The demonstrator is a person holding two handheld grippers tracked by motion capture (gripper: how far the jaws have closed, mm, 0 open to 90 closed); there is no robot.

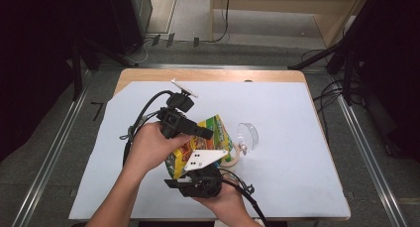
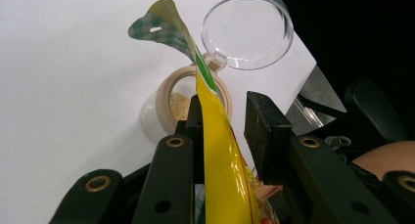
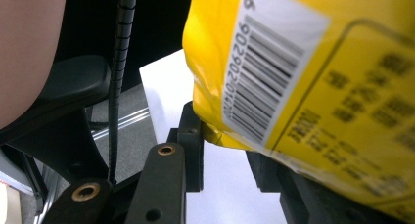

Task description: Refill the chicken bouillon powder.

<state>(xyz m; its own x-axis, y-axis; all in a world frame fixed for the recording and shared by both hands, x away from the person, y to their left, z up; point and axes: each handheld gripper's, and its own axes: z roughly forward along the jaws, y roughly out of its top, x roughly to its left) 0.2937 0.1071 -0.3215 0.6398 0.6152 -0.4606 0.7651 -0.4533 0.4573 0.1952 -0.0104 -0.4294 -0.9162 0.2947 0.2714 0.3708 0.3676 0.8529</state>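
Note:
A yellow and green snack bag (image 1: 218, 130) stands upright over the middle of the table. My left gripper (image 1: 202, 133) is open around its top edge; in the left gripper view the bag (image 2: 221, 160) rests against one jaw, with a gap to the other, and my left gripper (image 2: 226, 111) is not clamping it. My right gripper (image 1: 196, 173) comes from below and is shut on the bag's bottom corner (image 3: 215, 131), near the barcode (image 3: 264, 72). Just behind the bag lies a small beige jar (image 2: 166, 98) with pale granules inside, its clear hinged lid (image 2: 247, 28) open.
A white sheet (image 1: 287, 108) covers the wooden table (image 1: 213, 75). The jar and its lid (image 1: 247, 135) sit right of the bag. Cables trail from both grippers toward the front edge. Dark stands and floor cables surround the table.

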